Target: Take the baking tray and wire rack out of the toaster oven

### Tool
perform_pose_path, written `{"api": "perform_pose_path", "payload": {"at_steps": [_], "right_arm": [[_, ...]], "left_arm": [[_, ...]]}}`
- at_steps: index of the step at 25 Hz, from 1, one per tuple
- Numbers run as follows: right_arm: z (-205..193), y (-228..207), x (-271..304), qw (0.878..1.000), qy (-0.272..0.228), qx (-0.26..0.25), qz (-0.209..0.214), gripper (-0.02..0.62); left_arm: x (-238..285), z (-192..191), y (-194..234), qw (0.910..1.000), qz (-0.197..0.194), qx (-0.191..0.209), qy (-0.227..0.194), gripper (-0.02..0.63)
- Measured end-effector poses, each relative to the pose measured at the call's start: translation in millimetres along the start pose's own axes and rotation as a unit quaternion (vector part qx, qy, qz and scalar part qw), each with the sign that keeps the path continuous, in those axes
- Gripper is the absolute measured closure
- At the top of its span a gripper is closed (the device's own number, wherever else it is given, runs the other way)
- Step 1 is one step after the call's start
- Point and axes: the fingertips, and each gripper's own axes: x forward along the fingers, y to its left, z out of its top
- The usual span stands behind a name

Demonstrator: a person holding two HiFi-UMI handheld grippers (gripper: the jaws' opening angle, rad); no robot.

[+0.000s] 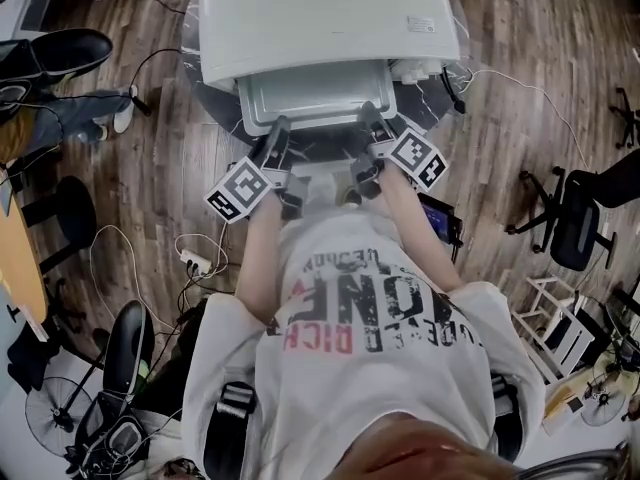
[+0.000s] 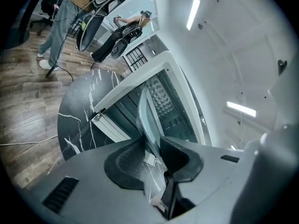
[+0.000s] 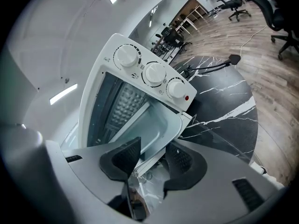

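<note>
Now both my tools are on the baking tray [image 1: 315, 96], which sticks partly out of the open toaster oven [image 1: 320, 18] on the dark marble table [image 2: 79, 120]. My left gripper [image 1: 277, 131] pinches the tray's front rim near the left corner, with the thin edge between its pads. My right gripper [image 1: 369, 118] pinches the same rim near the right corner. Three white knobs [image 3: 154, 73] sit on the oven's panel.

A round black surface [image 3: 224, 108] veined with white stood on the wooden floor [image 3: 275, 78] and carried the white toaster oven [image 3: 145, 73], door folded down; a dark cable [image 3: 212, 66] lay beside it
</note>
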Motion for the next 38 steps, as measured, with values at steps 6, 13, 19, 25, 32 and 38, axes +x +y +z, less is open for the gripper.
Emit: {"api": "perform_pose_path", "payload": {"at_steps": [6,13,19,25,32,38], "right_arm": [[0,-2,-11,1.000,0.008,-0.025,0.009,0.442],[-3,6,-38,0.999,0.009,-0.045,0.024,0.442],[-5,7,-62,0.998,0.008,-0.060,0.035,0.442],[-11,4,-81,0.997,0.012,-0.066,0.046,0.443],[-15,-6,-102,0.996,0.016,-0.071,0.057,0.445],[-16,-7,-119,0.995,0.012,-0.074,0.068,0.446]], "left_arm": [[-14,-19,2,0.9999,-0.003,-0.010,-0.010,0.506],[-39,-32,-7,0.9994,-0.012,-0.019,-0.028,0.505],[-57,-49,-13,0.9986,-0.019,-0.030,-0.040,0.503],[-73,-63,-17,0.9980,-0.022,-0.025,-0.053,0.503],[-87,-84,-22,0.9973,-0.034,-0.019,-0.062,0.503],[-98,-94,-29,0.9959,-0.053,-0.011,-0.072,0.503]]}}
